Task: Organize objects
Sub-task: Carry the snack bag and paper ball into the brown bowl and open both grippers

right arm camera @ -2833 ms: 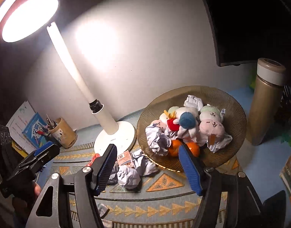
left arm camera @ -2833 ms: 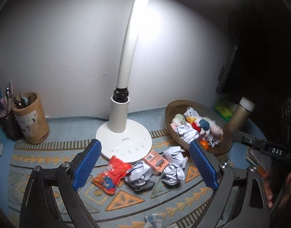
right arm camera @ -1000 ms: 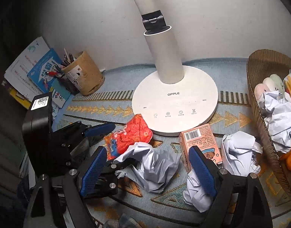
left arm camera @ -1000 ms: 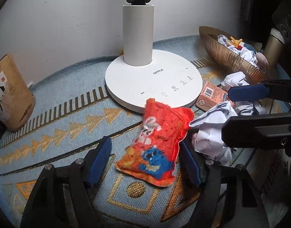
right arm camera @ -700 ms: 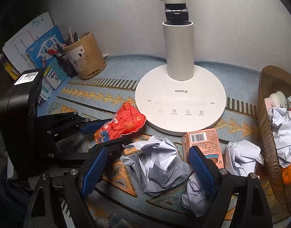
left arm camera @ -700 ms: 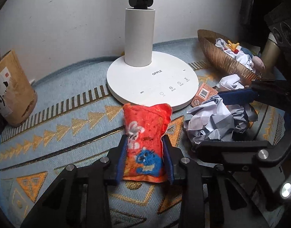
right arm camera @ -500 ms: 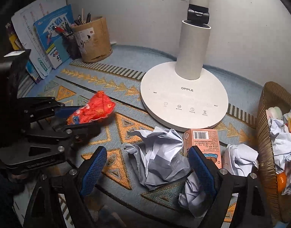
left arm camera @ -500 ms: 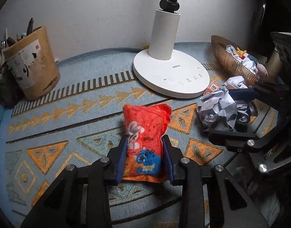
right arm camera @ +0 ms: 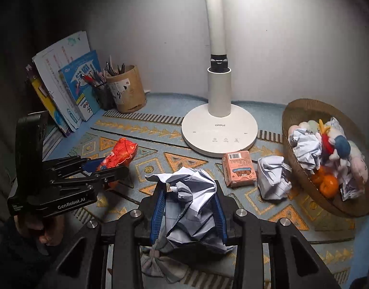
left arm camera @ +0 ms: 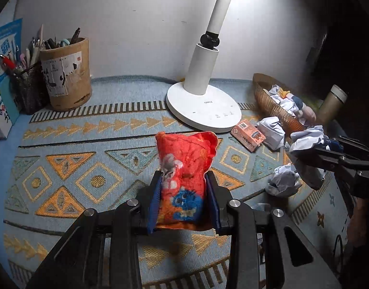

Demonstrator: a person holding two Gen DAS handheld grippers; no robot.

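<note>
1. Far left, against the wall: books (right arm camera: 64,82) stood on edge, with a mesh pen cup (left arm camera: 28,91) and a cardboard pen holder (left arm camera: 65,74) beside them on the patterned mat (left arm camera: 88,159) covering the desk.
2. Left gripper (left arm camera: 183,198): fingers (left arm camera: 154,200) narrow, clamped on the lower half of the red snack packet (left arm camera: 184,168), which was held clear above the mat.
3. Centre rear: white lamp (right arm camera: 219,130), its round base flat on the mat, its stem rising out of view.
4. Right gripper (right arm camera: 188,210): fingers (right arm camera: 158,207) closed on a large crumpled paper ball (right arm camera: 191,200), held off the mat.
5. In front of the lamp base lay a small pink box (right arm camera: 238,168); a second paper ball (right arm camera: 272,177) lay just beside it on the right.
6. A third, smaller paper wad (left arm camera: 283,180) lay nearer, below the right gripper as the left camera saw it.
7. Far right: woven basket (right arm camera: 304,110) holding paper, plush toys and oranges (right arm camera: 327,183); a tan flask (left arm camera: 333,103) stood behind it.
</note>
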